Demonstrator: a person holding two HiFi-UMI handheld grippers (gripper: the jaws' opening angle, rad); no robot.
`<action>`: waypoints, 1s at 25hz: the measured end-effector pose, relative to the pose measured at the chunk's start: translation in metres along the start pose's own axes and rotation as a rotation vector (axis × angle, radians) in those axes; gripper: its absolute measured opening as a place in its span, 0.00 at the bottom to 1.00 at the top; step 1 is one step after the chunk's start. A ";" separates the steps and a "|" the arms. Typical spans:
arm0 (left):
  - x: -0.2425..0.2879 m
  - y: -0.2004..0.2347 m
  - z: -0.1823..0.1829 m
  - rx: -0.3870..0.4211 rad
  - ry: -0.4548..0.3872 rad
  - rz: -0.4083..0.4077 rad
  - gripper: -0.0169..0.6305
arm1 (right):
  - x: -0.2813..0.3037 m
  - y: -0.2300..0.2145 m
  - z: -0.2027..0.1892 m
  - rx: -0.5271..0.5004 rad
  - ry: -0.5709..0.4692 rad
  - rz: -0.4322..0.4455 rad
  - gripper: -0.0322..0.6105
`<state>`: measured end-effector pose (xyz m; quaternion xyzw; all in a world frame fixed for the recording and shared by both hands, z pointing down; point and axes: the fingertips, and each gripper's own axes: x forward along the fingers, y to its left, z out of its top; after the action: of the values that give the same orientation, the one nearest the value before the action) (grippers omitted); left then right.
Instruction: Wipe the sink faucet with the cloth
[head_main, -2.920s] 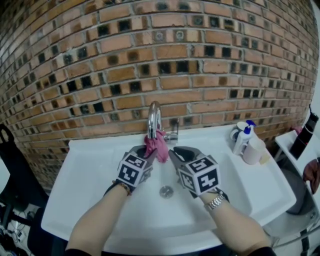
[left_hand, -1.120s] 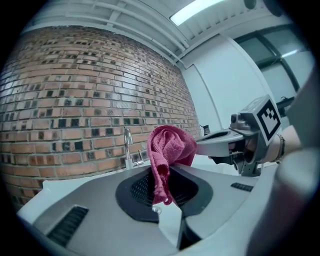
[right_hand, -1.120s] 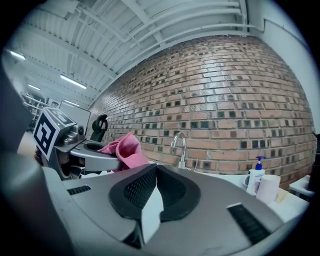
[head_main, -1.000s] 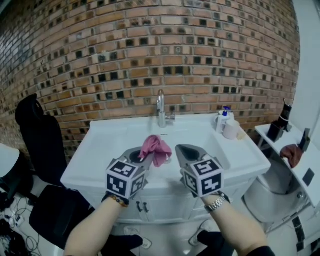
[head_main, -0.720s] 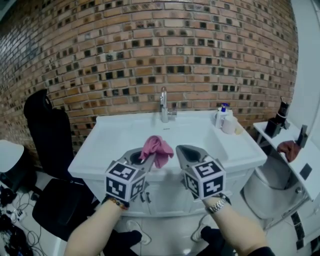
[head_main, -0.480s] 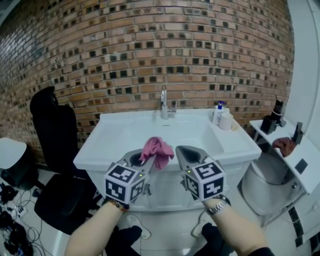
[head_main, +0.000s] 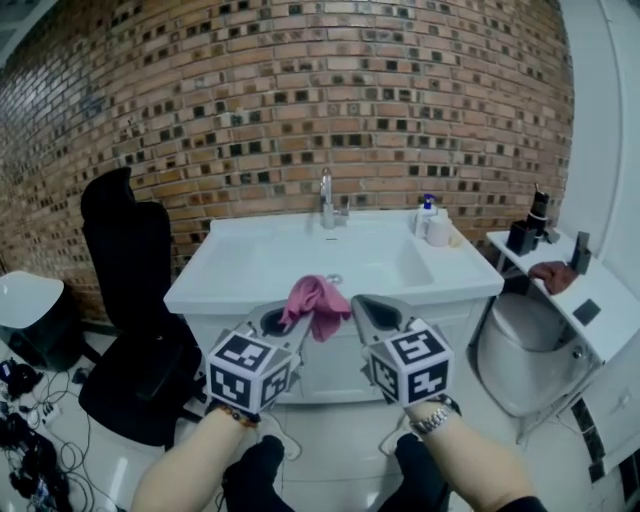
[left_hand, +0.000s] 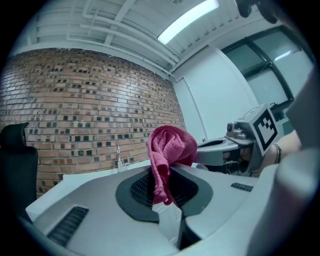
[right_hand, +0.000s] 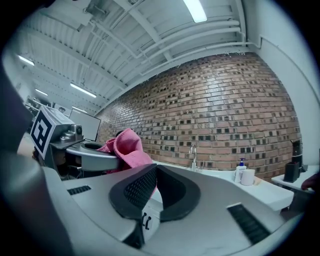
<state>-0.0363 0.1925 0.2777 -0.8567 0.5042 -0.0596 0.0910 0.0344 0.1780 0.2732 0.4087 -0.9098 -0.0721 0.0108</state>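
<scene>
A pink cloth (head_main: 315, 303) hangs bunched from my left gripper (head_main: 290, 314), which is shut on it. In the left gripper view the cloth (left_hand: 167, 155) drapes over the jaw tips of the left gripper (left_hand: 165, 186). My right gripper (head_main: 372, 306) is level beside it, shut with nothing between its jaws, as the right gripper view shows (right_hand: 155, 186); the cloth (right_hand: 125, 147) appears at its left. The chrome faucet (head_main: 326, 205) stands at the back of the white sink (head_main: 250, 278), far ahead of both grippers. It shows small in both gripper views (left_hand: 118, 155) (right_hand: 192, 156).
A black chair (head_main: 130, 260) stands left of the sink cabinet. A soap bottle (head_main: 427, 214) and a cup (head_main: 439, 230) sit on the sink's right corner. A toilet (head_main: 520, 350) and a white shelf (head_main: 570, 305) with dark bottles are at the right. Cables (head_main: 25, 440) lie on the floor.
Both grippers and the cloth have pulled back from the sink, from the faucet to well in front of the cabinet. The left gripper keeps hold of the cloth.
</scene>
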 end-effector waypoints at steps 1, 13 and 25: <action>-0.007 -0.006 0.001 0.001 -0.003 0.001 0.10 | -0.007 0.004 0.001 0.000 -0.002 0.000 0.07; -0.066 -0.054 0.016 0.014 -0.034 -0.009 0.10 | -0.071 0.045 0.006 -0.018 -0.018 -0.010 0.07; -0.093 -0.069 0.028 0.023 -0.062 -0.007 0.10 | -0.094 0.065 0.019 -0.041 -0.038 -0.001 0.06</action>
<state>-0.0169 0.3090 0.2640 -0.8588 0.4974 -0.0390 0.1164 0.0470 0.2933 0.2677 0.4075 -0.9079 -0.0986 0.0022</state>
